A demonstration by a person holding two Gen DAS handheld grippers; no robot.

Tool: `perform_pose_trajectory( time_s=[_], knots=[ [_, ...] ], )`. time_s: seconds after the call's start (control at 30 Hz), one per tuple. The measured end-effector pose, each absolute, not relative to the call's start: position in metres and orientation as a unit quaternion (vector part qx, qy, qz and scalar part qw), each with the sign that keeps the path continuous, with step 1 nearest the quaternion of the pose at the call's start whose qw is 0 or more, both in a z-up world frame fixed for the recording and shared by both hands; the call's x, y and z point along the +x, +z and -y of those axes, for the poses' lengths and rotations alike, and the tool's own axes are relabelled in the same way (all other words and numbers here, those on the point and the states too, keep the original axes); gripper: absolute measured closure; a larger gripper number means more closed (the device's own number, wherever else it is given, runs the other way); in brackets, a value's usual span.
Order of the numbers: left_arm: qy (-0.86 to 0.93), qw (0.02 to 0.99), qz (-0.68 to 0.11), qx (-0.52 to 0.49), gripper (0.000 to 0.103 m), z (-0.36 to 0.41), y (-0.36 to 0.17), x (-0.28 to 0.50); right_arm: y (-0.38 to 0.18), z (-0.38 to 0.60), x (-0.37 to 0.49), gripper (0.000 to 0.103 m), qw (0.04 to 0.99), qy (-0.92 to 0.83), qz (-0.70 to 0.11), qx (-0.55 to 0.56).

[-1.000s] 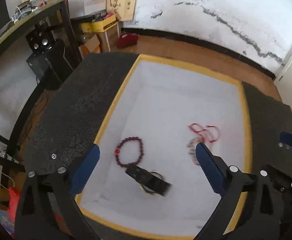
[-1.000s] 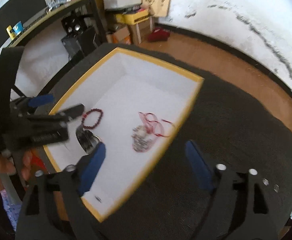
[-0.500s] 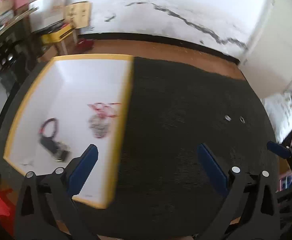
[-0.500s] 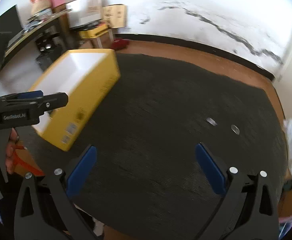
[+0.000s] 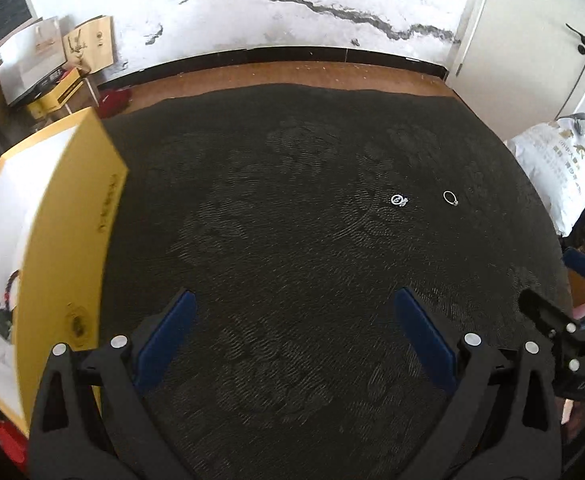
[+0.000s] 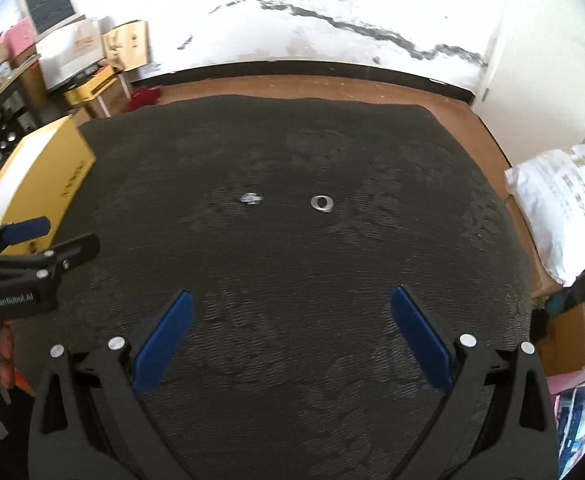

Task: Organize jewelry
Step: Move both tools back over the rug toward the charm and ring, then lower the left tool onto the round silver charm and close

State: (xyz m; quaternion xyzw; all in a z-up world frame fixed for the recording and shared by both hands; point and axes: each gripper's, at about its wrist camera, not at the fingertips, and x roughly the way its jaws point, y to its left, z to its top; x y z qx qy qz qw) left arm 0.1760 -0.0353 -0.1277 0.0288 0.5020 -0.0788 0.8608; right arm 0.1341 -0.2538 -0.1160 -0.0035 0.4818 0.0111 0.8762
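The left gripper (image 5: 294, 334) hangs over the dark mat (image 5: 292, 240) with its blue fingers (image 5: 164, 340) spread wide and nothing between them; the right gripper (image 6: 290, 334) is likewise released and empty. Ahead of the left fingers and off to their right lie two small rings, a stone-set ring (image 5: 399, 200) and a plain ring (image 5: 450, 197), near each other but apart; beyond the left finger stands the yellow box (image 5: 72, 240), a beaded bracelet (image 5: 10, 290) showing inside its white interior.
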Motion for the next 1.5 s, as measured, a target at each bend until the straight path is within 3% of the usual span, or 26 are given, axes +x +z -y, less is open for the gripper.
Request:
perform_pose_trajectory(
  time_s=[1.33, 1.43, 1.5],
  knots=[
    [-0.111, 0.87, -0.476, 0.074, 0.006, 0.147, -0.212, 0.266, -0.153, 0.328, 0.188, 0.007, 0.867, -0.032, -0.496, 0.018],
    [-0.112, 0.868, -0.478, 0.077, 0.008, 0.148, -0.21, 0.266, -0.151, 0.33, 0.187, 0.007, 0.868, -0.031, -0.495, 0.024],
    [-0.118, 0.868, -0.475, 0.081, 0.014, 0.151, -0.21, 0.264, -0.15, 0.332, 0.188, 0.007, 0.869, -0.03, -0.493, 0.025]
  ],
)
